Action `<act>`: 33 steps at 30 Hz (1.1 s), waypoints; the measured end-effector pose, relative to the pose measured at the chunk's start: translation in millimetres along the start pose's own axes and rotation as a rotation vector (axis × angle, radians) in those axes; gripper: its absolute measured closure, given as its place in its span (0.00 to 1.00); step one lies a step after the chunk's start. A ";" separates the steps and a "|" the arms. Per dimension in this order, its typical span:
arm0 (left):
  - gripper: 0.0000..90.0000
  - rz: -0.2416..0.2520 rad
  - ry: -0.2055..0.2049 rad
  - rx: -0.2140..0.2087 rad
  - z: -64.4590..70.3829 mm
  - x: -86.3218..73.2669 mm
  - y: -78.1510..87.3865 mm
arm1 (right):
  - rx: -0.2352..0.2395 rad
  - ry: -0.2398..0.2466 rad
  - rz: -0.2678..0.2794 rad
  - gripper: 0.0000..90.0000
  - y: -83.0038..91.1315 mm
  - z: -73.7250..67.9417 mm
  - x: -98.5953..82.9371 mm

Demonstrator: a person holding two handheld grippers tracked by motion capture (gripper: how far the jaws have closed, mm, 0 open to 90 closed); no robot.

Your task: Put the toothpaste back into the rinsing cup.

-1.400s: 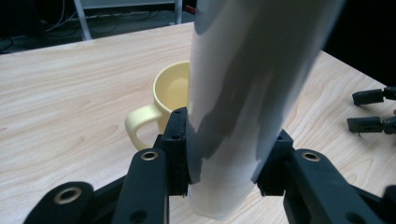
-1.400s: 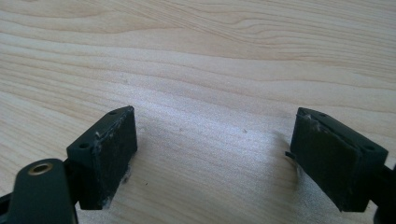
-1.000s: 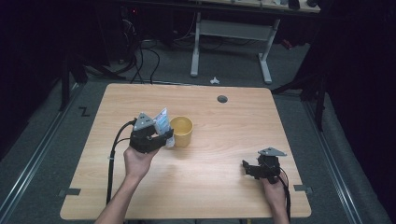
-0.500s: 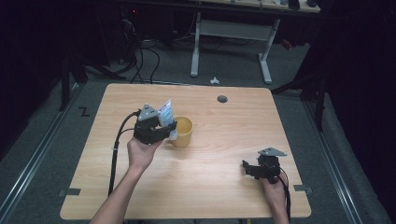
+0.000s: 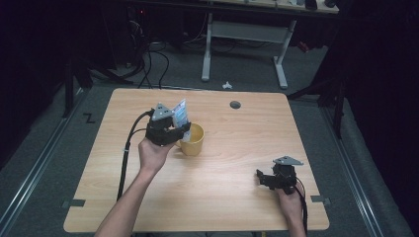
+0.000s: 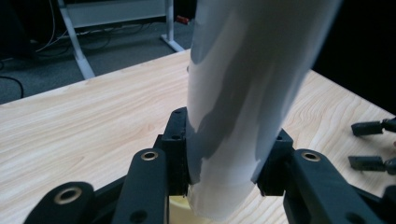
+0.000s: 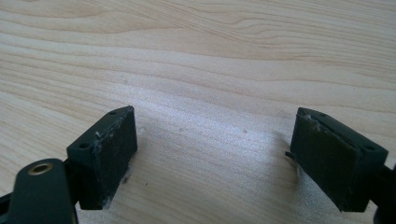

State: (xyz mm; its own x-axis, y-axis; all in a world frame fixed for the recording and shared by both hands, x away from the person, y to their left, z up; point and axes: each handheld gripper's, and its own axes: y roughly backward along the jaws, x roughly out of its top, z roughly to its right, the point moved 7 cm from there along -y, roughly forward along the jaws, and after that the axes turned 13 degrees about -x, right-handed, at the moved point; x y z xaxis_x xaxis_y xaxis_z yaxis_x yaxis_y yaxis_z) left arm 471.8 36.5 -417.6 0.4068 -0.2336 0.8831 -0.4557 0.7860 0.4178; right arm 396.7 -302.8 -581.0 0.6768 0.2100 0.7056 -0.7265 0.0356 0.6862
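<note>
My high view looks forward and down on the whole table [image 5: 232,163]. Each gripper view sits close behind its own jaws — both share that wood top; the left one also catches the right gripper [image 6: 373,144].

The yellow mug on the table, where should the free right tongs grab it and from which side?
Judging by the high view, take the yellow mug by its right-hand wall and rim, coming in from the right. The left tongs hold a white tube at its left side, so that side is crowded. The right tongs are open.
</note>
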 end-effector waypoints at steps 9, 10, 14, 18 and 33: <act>0.70 -0.030 -0.038 0.038 -2.7 1.0 -9.0 | 0.000 0.000 0.000 0.17 0.0 0.0 0.0; 0.70 -0.033 -0.037 0.039 -2.6 0.5 -10.3 | 0.000 0.000 0.000 0.17 0.0 0.0 0.0; 0.70 -0.040 -0.027 0.041 -5.3 -0.5 -14.9 | 0.000 0.000 0.000 0.17 0.0 0.0 0.0; 0.70 -0.038 -0.014 0.039 -8.5 -1.2 -21.2 | 0.000 0.000 0.000 0.17 0.0 0.0 0.0; 0.70 -0.069 -0.009 0.053 -16.3 -8.0 -34.6 | 0.000 0.000 0.000 0.17 0.0 0.0 0.0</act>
State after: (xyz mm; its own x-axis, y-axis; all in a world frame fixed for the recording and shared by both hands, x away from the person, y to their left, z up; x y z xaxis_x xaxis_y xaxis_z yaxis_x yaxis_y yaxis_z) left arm 497.2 20.5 -442.6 0.4319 -0.2913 0.8536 -0.4682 0.7365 0.4882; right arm 396.7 -302.8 -581.0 0.6768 0.2101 0.7055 -0.7265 0.0359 0.6862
